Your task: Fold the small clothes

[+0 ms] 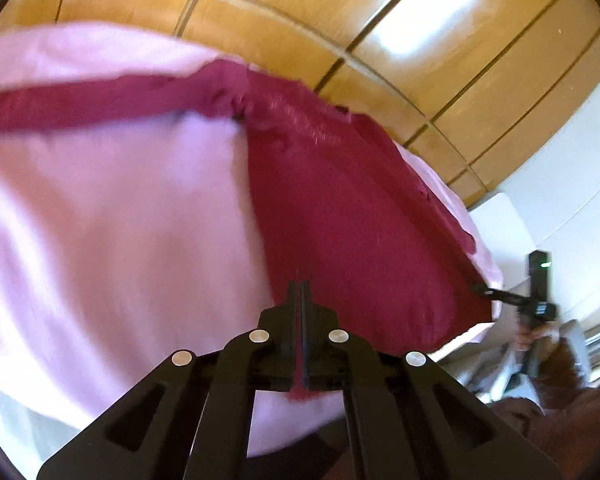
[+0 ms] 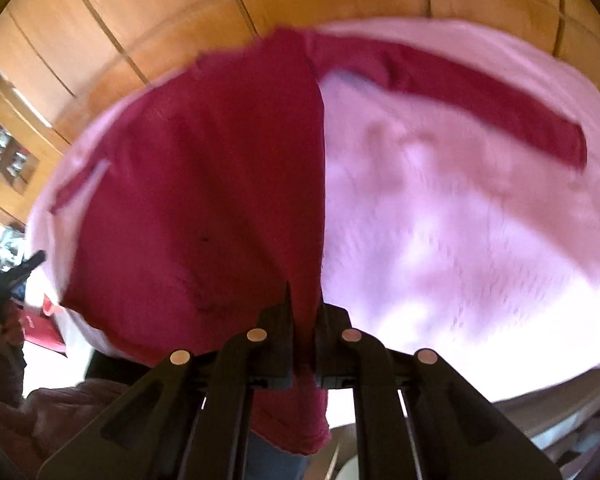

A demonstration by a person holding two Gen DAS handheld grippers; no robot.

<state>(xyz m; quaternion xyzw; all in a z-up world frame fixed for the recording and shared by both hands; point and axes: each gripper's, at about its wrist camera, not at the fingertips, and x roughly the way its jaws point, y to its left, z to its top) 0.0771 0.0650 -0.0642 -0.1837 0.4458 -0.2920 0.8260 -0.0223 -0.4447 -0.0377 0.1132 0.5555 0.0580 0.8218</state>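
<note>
A dark red long-sleeved garment (image 1: 340,208) lies spread on a pink sheet (image 1: 120,220), one sleeve (image 1: 100,108) stretched out to the left. My left gripper (image 1: 299,286) is shut on its near hem, with red cloth pinched between the jaws. Far right in this view, my right gripper (image 1: 480,289) grips the other hem corner. In the right wrist view the garment (image 2: 204,184) fills the left half and its sleeve (image 2: 480,92) runs right across the sheet (image 2: 460,220). My right gripper (image 2: 305,300) is shut on a fold of the hem. The left gripper (image 2: 36,258) shows at the left edge.
Glossy wooden panelled doors (image 1: 340,12) rise behind the pink surface. A white wall or cabinet (image 1: 560,200) stands to the right. A person's hand (image 1: 536,332) holds the right tool. A red flat item (image 2: 40,328) lies low beside the pink surface's left edge.
</note>
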